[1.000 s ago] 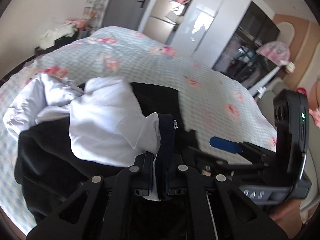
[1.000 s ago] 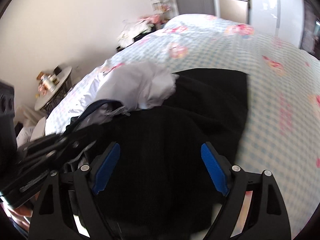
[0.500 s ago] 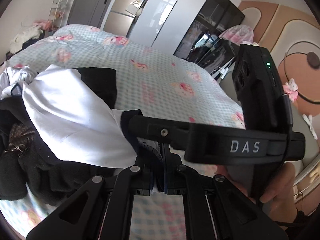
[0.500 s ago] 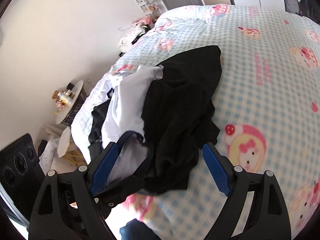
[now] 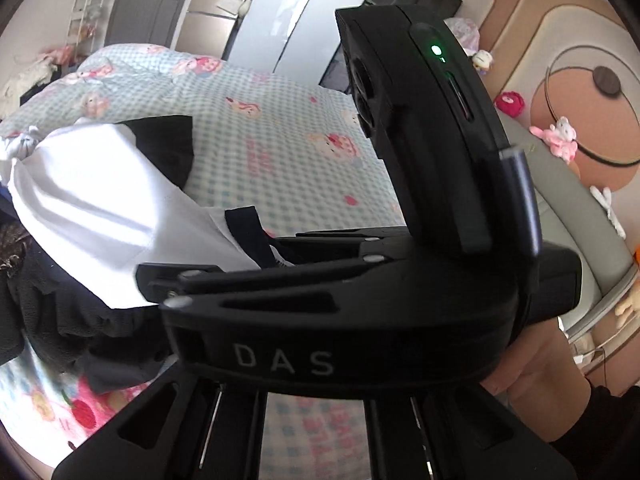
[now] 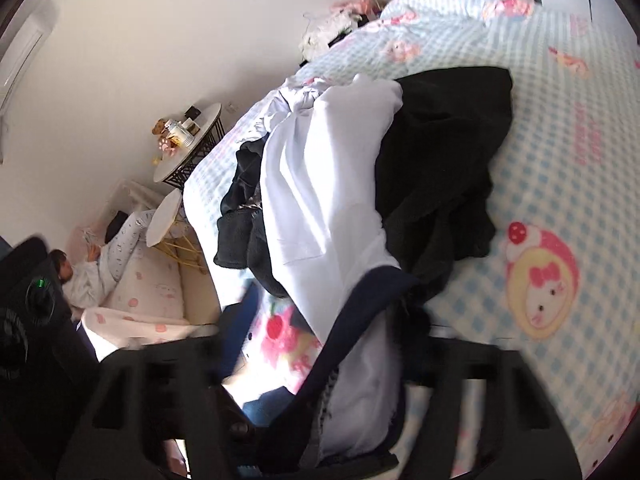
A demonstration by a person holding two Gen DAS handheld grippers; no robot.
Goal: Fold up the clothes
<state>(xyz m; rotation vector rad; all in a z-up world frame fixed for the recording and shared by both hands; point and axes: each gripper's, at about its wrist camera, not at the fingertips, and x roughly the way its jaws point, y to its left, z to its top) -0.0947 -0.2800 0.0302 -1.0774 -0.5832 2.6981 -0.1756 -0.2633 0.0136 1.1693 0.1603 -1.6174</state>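
Note:
A white garment with a dark navy collar point(image 5: 92, 208) is stretched off a heap of black clothes point(image 5: 48, 312) on the bed. In the left wrist view the right gripper's black body point(image 5: 360, 304) crosses right in front and hides my left gripper's fingertips, so its grip cannot be seen. In the right wrist view the white garment point(image 6: 320, 200) runs down to my right gripper point(image 6: 352, 412), and its navy-edged end point(image 6: 360, 320) lies between the blurred fingers. A black garment point(image 6: 448, 152) lies beside it.
The bed point(image 6: 560, 184) has a blue checked cover with cartoon prints. A round side table point(image 6: 188, 140) and a person lying on a low mattress point(image 6: 100, 264) are at the left. A wardrobe and fridge point(image 5: 216, 4) stand beyond the bed.
The white garment has been pulled off the pile toward me. The right gripper has moved across in front of the left camera and its open fingers have come onto the navy-edged end.

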